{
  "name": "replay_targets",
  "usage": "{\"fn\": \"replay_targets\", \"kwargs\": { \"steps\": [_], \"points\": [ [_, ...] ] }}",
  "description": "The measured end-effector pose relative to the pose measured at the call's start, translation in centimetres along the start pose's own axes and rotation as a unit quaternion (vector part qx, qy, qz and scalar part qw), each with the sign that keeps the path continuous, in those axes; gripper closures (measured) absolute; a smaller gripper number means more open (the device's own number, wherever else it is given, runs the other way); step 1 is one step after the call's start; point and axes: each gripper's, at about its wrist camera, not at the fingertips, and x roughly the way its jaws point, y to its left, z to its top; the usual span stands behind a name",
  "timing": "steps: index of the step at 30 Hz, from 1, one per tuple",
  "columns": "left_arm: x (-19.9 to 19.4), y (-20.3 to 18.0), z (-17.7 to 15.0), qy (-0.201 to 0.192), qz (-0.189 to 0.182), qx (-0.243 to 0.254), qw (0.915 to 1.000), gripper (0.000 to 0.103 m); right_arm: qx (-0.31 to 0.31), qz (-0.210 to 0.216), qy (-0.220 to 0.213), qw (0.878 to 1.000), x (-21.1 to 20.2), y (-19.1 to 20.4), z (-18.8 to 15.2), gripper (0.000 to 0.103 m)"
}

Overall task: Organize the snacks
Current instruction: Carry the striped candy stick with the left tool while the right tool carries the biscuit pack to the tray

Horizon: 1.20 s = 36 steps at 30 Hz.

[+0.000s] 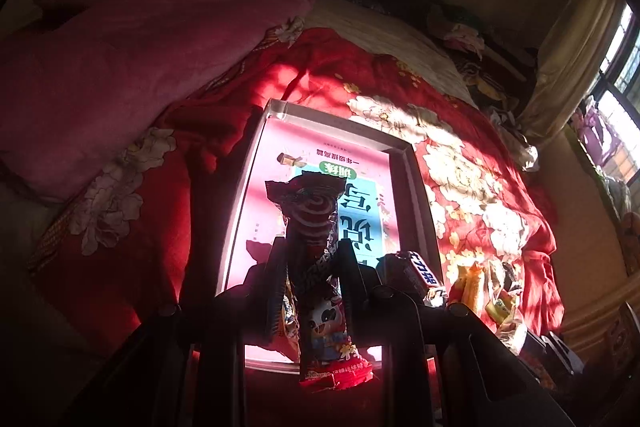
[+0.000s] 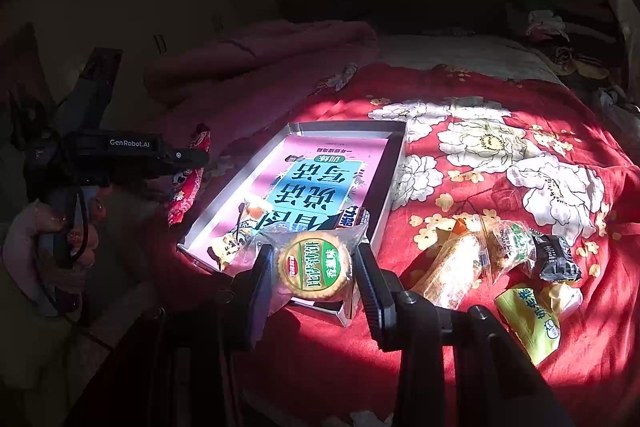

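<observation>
A shallow white box (image 1: 420, 195) with a pink and blue printed bottom lies on a red flowered bedspread; it also shows in the right wrist view (image 2: 394, 163). My left gripper (image 1: 312, 263) is shut on a long red snack bar (image 1: 316, 227) with a swirl and panda print, held upright above the box's near end. My right gripper (image 2: 314, 259) is shut on a round biscuit pack (image 2: 316, 265) with a green label, over the box's near corner. A dark chocolate bar (image 2: 354, 217) and small wrapped snacks (image 2: 240, 235) lie in the box.
Loose snacks lie on the bedspread right of the box: a clear-wrapped cracker pack (image 2: 452, 267), a green-label biscuit (image 2: 514, 243), a black packet (image 2: 558, 259) and a yellow packet (image 2: 528, 319). A folded pink quilt (image 1: 132, 39) lies far left. The left gripper and the hand holding it show in the right wrist view (image 2: 120, 151).
</observation>
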Motion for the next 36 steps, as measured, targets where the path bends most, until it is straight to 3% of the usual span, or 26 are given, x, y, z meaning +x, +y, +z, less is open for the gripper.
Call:
{"fn": "replay_targets", "kwargs": {
  "steps": [13, 36],
  "points": [
    [0.5, 1.5, -0.3, -0.006, 0.012, -0.004, 0.9999, 0.078, -0.01, 0.003, 0.006, 1.0, 1.4, 1.6, 1.0, 0.062],
    [5.2, 1.4, -2.0, 0.012, 0.047, 0.043, 0.9979, 0.078, -0.029, -0.001, 0.043, 0.999, 5.4, 3.1, 1.0, 0.062]
  ]
}}
